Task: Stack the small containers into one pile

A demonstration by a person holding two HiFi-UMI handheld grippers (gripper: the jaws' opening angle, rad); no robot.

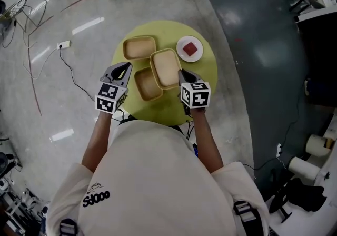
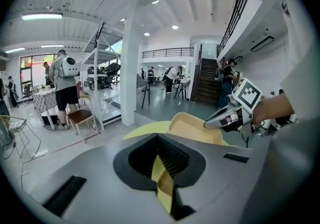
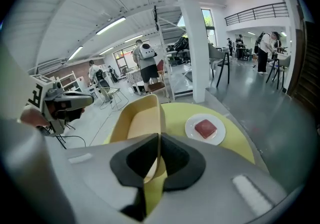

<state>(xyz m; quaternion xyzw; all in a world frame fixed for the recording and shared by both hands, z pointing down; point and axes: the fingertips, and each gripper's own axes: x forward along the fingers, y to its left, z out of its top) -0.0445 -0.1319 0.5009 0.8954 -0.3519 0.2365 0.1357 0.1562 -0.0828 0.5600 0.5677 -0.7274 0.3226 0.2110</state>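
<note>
Three tan containers are on the round yellow-green table. One lies at the back left and one at the front. The third container is tilted, with its near edge up, partly over the front one. My right gripper is shut on its right wall, which runs between the jaws. My left gripper hovers at the table's left, just left of the front container. Its jaws are together, and only a thin sliver of table and tan shows between them.
A white plate with a red square on it sits at the table's back right, close to the tilted container. A cable and socket strip lie on the floor to the left. People, chairs and a pillar stand far off.
</note>
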